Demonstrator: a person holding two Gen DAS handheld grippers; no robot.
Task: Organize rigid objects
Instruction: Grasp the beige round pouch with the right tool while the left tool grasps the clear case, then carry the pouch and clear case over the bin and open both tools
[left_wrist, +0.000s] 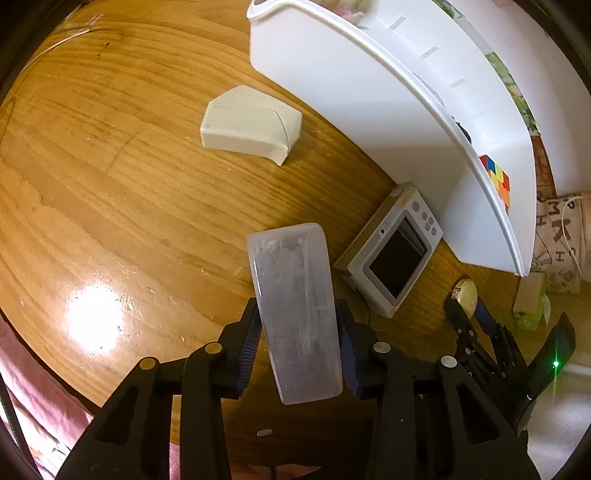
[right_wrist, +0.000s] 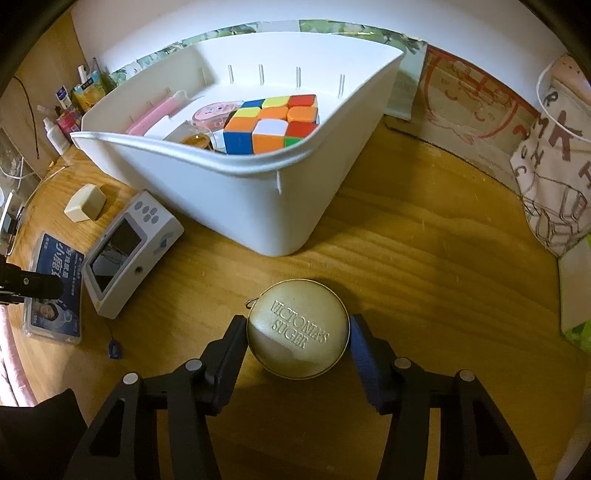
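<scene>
Left wrist view
- Left gripper (left_wrist: 299, 350): clenched on a translucent frosted case (left_wrist: 295, 310); both ribbed pads press its long sides, and the case tilts up toward 12 o'clock. What the case contains cannot be made out.
- Table (left_wrist: 110, 184): wooden, with a bright glare patch at 8 o'clock.
- White block (left_wrist: 251, 123): lies alone on the wood at 11 o'clock, well apart from the case.
- Small camera (left_wrist: 391, 251): grey, screen up, at 2 o'clock of the case, its far corner just beside the bin's wall.
- White bin (left_wrist: 351, 96): runs from 12 to 3 o'clock; most of its inside is hidden by the near wall, and only a corner of the colour cube (left_wrist: 496, 179) shows over the rim.
- Right gripper (left_wrist: 465, 310): at 4 o'clock, partly cut off; a gold edge shows between its fingers.

Right wrist view
- Right gripper (right_wrist: 298, 338): grasping a round gold tin (right_wrist: 298, 338) with embossed lettering; both pads touch its rim, and the tin is low above or on the wood, I cannot tell which.
- White bin (right_wrist: 221, 192): at 12 o'clock; it holds the colour cube (right_wrist: 273, 123), a pink item (right_wrist: 155, 116) and other pieces half hidden behind the rim.
- Small camera (right_wrist: 129, 251): at 9 o'clock, just beside the bin.
- White block (right_wrist: 85, 203): at 10 o'clock.
- Blue printed card case (right_wrist: 51, 288): at 9 o'clock, partly covered by the left gripper's dark tip (right_wrist: 29, 286).
- Far left edge: small bottles and packets, too small to identify.
</scene>
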